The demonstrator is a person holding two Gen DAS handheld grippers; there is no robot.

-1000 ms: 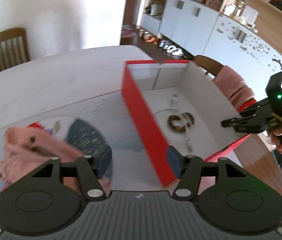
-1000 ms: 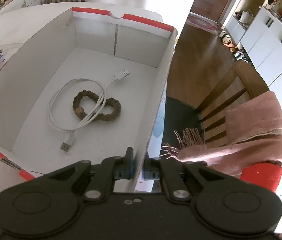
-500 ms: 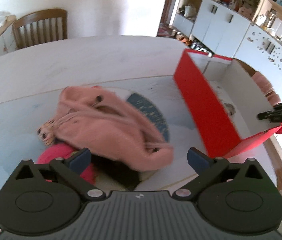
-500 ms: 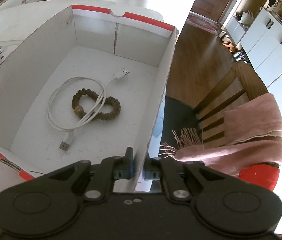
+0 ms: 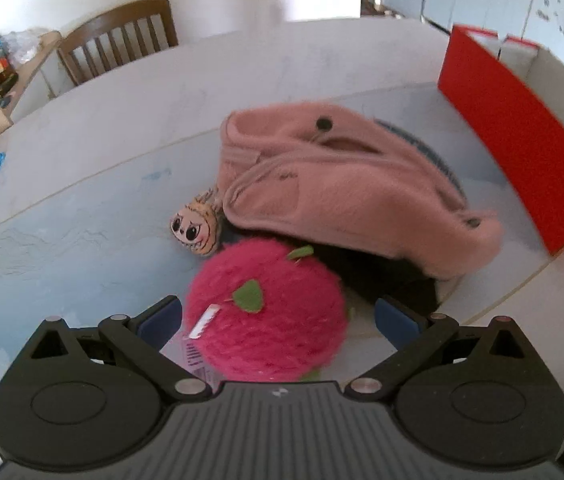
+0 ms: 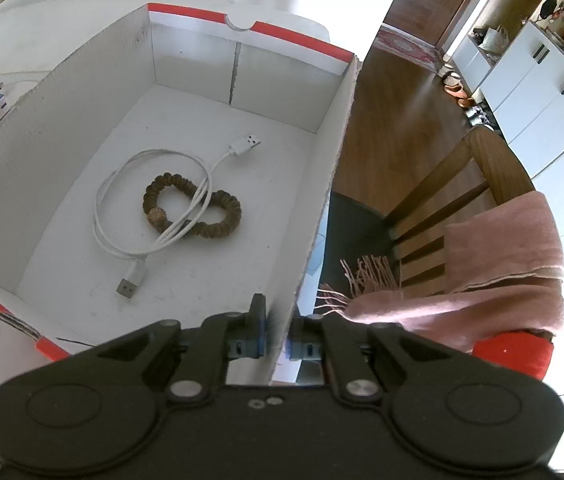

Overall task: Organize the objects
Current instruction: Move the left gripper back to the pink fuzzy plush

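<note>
Right wrist view: the right gripper (image 6: 275,340) is clamped on the near wall of the red-and-white box (image 6: 324,184), on the table (image 5: 121,128).
Inside lie a white cable (image 6: 121,184) and a bead bracelet (image 6: 217,220). The left gripper (image 5: 277,316) is spread wide around the pink plush ball (image 5: 265,312), unpressed, beside the pink garment (image 5: 342,192) and a doll face (image 5: 193,230).

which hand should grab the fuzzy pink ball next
Left. The left tongs are open with the fuzzy pink ball already between the fingers. The right tongs are shut on the wall of the box, steadying it, and that view shows no ball.
</note>
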